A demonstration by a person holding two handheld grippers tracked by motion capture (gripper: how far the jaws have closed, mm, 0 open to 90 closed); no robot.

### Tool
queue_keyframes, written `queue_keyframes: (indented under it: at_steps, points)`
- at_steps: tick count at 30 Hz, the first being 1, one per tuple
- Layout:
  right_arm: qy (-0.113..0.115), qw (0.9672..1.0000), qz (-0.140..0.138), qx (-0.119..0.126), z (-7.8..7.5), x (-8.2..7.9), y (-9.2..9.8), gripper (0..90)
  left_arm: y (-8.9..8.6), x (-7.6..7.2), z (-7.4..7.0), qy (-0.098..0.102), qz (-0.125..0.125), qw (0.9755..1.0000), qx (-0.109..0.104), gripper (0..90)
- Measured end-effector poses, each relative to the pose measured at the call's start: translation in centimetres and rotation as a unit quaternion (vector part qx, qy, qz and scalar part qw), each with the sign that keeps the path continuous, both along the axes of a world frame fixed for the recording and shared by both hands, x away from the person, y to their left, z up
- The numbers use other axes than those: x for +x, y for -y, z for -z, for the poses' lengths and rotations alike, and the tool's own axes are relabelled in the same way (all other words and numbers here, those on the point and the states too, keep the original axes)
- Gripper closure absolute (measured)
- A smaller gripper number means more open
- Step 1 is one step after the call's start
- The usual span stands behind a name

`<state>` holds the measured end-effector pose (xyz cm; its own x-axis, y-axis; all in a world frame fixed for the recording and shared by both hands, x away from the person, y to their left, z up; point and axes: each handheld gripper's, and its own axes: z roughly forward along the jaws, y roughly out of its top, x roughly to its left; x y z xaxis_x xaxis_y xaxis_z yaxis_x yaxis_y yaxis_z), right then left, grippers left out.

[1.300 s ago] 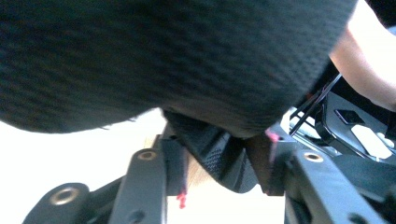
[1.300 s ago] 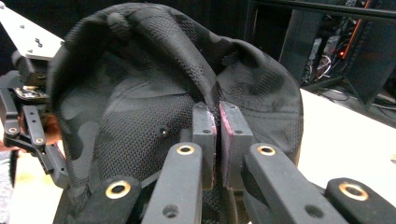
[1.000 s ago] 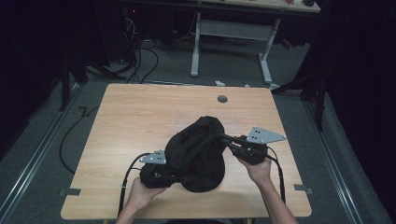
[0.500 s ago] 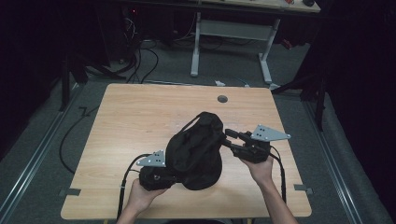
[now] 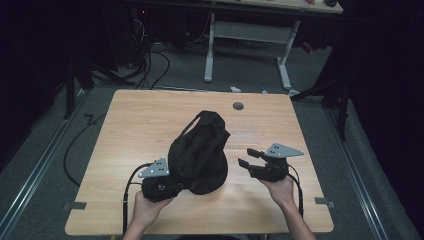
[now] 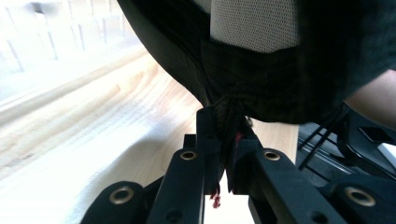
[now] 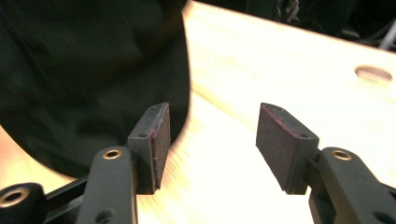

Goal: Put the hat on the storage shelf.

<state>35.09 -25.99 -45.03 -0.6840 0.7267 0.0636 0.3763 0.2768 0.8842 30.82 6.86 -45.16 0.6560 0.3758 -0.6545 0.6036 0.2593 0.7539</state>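
Observation:
A black fabric backpack (image 5: 200,152) stands bunched up on the wooden table (image 5: 140,120), its loop handle at the top. My left gripper (image 5: 167,186) sits at the bag's near-left bottom edge and is shut on a fold of the black fabric (image 6: 224,116). My right gripper (image 5: 248,159) hovers just right of the bag, open, with nothing between its pads (image 7: 161,135). In the right gripper view the backpack (image 7: 84,74) fills the left side, a little apart from the left pad.
A small round dark hole (image 5: 238,106) sits near the table's far edge; it appears as an oval (image 7: 372,73) in the right gripper view. Beyond the table a white-legged desk (image 5: 250,35) and floor cables (image 5: 155,55). Bare wood lies left and right of the bag.
My right gripper has let go of the backpack, opened, and drawn back to the right. The bag has shifted slightly left and slumped. The left gripper keeps its hold.

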Motion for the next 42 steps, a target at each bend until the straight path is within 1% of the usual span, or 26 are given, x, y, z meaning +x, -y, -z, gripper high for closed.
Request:
queue_keyframes:
  at_steps: [1, 3, 4, 5, 6, 7, 9, 10, 12, 15, 16, 17, 18, 20, 23, 27, 30, 32, 34, 35, 36, 38, 39, 40, 41, 42]
  points:
    - [-0.005, 0.9999, 0.006, -0.007, 0.4, 0.0, 0.2, 44.0, -0.1, 0.0, -0.1, 0.002, -0.004, 1.0000, -0.002, 85.7]
    - [-0.015, 0.9997, 0.014, -0.012, 1.0, 0.0, 0.4, 42.2, -0.3, 0.0, -0.3, 0.008, -0.012, 0.9999, -0.005, 85.8]
    - [-0.021, 0.9994, 0.021, -0.020, 1.5, 0.0, 0.5, 41.8, -0.4, 0.1, -0.4, 0.009, -0.015, 0.9998, -0.006, 85.8]
    - [-0.021, 0.9994, 0.021, -0.020, 1.5, 0.0, 0.5, 41.8, -0.4, 0.1, -0.4, 0.009, -0.015, 0.9998, -0.006, 85.8]
    - [-0.024, 0.9992, 0.025, -0.022, 1.9, 0.0, 0.6, 41.6, -0.5, 0.1, -0.4, 0.012, -0.021, 0.9997, -0.008, 85.8]
    - [-0.034, 0.9980, 0.042, -0.033, 2.8, -0.1, 1.0, 41.4, -0.6, 0.2, -0.6, 0.014, -0.027, 0.9995, -0.009, 85.8]
    - [-0.044, 0.9964, 0.058, -0.043, 3.6, -0.1, 1.3, 41.5, -0.8, 0.3, -0.7, 0.016, -0.033, 0.9993, -0.008, 85.8]
    - [-0.051, 0.9955, 0.066, -0.046, 3.9, -0.1, 1.5, 41.5, -0.8, 0.3, -0.7, 0.017, -0.036, 0.9992, -0.009, 85.8]
    - [-0.058, 0.9940, 0.079, -0.049, 4.5, -0.1, 1.8, 41.2, -0.9, 0.4, -0.8, 0.019, -0.040, 0.9990, -0.009, 85.8]
    - [-0.072, 0.9905, 0.105, -0.052, 5.5, -0.1, 2.3, 40.0, -1.1, 0.5, -0.9, 0.021, -0.049, 0.9985, -0.012, 85.7]
    - [-0.072, 0.9905, 0.105, -0.052, 5.5, -0.1, 2.3, 40.0, -1.1, 0.5, -0.9, 0.021, -0.049, 0.9985, -0.012, 85.8]
    - [-0.076, 0.9894, 0.112, -0.054, 5.7, 0.0, 2.4, 39.6, -1.1, 0.6, -1.0, 0.020, -0.052, 0.9984, -0.013, 85.8]
    - [-0.081, 0.9866, 0.126, -0.064, 6.1, 0.0, 2.5, 39.5, -1.2, 0.6, -1.1, 0.022, -0.055, 0.9981, -0.012, 85.8]
    - [-0.087, 0.9846, 0.135, -0.069, 6.5, 0.1, 2.7, 39.3, -1.3, 0.7, -1.2, 0.024, -0.059, 0.9979, -0.012, 85.7]
    - [-0.089, 0.9825, 0.147, -0.071, 6.9, 0.1, 2.8, 37.6, -1.4, 0.9, -1.4, 0.028, -0.064, 0.9975, -0.010, 85.7]
    - [-0.085, 0.9813, 0.155, -0.076, 7.2, 0.2, 2.9, 36.1, -1.6, 1.2, -1.7, 0.031, -0.070, 0.9970, -0.013, 85.7]
    - [-0.099, 0.9796, 0.157, -0.076, 7.8, 0.4, 3.0, 36.2, -1.8, 1.5, -2.1, 0.037, -0.077, 0.9963, -0.008, 85.8]
    - [-0.104, 0.9786, 0.158, -0.082, 8.0, 0.5, 2.9, 36.5, -1.9, 1.6, -2.3, 0.039, -0.082, 0.9958, -0.006, 85.8]
    - [-0.102, 0.9778, 0.161, -0.088, 8.0, 0.5, 2.7, 36.6, -2.2, 1.9, -2.5, 0.042, -0.090, 0.9950, -0.005, 85.8]
    - [-0.100, 0.9771, 0.163, -0.094, 8.0, 0.5, 2.7, 36.5, -2.2, 1.9, -2.5, 0.042, -0.090, 0.9950, -0.005, 85.7]
    - [-0.097, 0.9762, 0.166, -0.099, 8.0, 0.5, 2.6, 36.4, -2.4, 2.2, -2.7, 0.041, -0.100, 0.9941, -0.007, 85.8]
    - [-0.093, 0.9737, 0.176, -0.111, 8.1, 0.4, 2.3, 33.7, -2.6, 2.6, -2.9, 0.040, -0.110, 0.9931, -0.008, 85.7]
    - [-0.093, 0.9730, 0.179, -0.112, 8.1, 0.5, 2.4, 31.8, -2.7, 2.8, -3.0, 0.041, -0.115, 0.9925, -0.008, 85.7]
    - [-0.095, 0.9723, 0.182, -0.111, 8.1, 0.5, 2.3, 31.0, -2.7, 2.8, -3.0, 0.041, -0.115, 0.9925, -0.008, 85.7]
    - [-0.093, 0.9722, 0.183, -0.113, 8.1, 0.5, 2.3, 30.6, -2.8, 3.1, -3.1, 0.041, -0.120, 0.9919, -0.009, 85.7]
    - [-0.093, 0.9718, 0.184, -0.114, 8.1, 0.4, 2.3, 30.6, -3.1, 3.6, -3.4, 0.039, -0.130, 0.9907, -0.012, 85.7]
